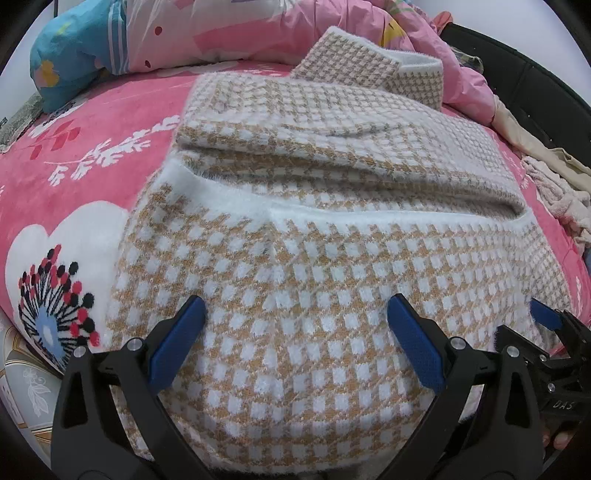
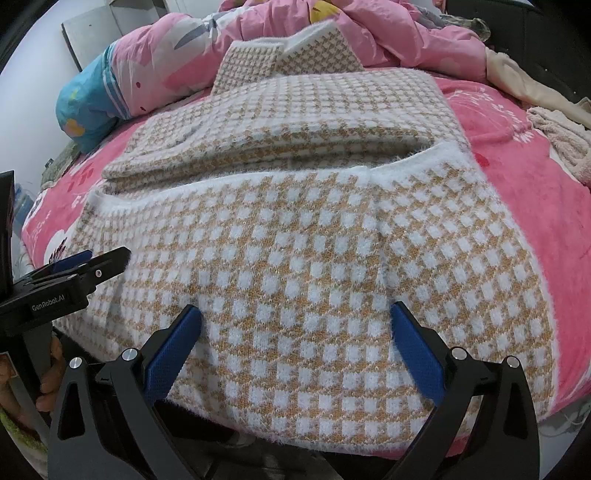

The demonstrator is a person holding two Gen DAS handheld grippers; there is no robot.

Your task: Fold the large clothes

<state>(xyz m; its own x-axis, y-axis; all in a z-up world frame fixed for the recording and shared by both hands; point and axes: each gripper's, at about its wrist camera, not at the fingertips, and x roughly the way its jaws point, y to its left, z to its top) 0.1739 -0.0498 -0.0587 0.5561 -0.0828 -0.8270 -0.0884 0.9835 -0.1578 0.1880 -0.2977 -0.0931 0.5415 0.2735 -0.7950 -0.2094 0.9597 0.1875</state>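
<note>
A fuzzy tan-and-white checked sweater [image 1: 314, 280] lies spread on the pink bed cover, its near part folded over with a white trim edge [image 1: 229, 201] running across the middle. Thicker folded layers lie behind that edge. Two sleeve ends [image 2: 295, 55] rest up against the duvet at the far side. My left gripper [image 1: 295, 312] hovers open over the sweater's near left part, with nothing between its blue pads. Over the near right part my right gripper [image 2: 295, 314] is also open and holds nothing. Each gripper shows at the other view's edge, as the right fingers [image 1: 545, 318] and the left fingers [image 2: 107, 260].
A crumpled pink duvet [image 1: 229, 33] and a blue pillow [image 1: 77, 55] lie along the far side of the bed. Beige and pale pink clothes [image 2: 561, 136] are heaped at the right. The pink floral bed cover [image 1: 66, 155] shows to the left of the sweater and also to its right [image 2: 535, 192].
</note>
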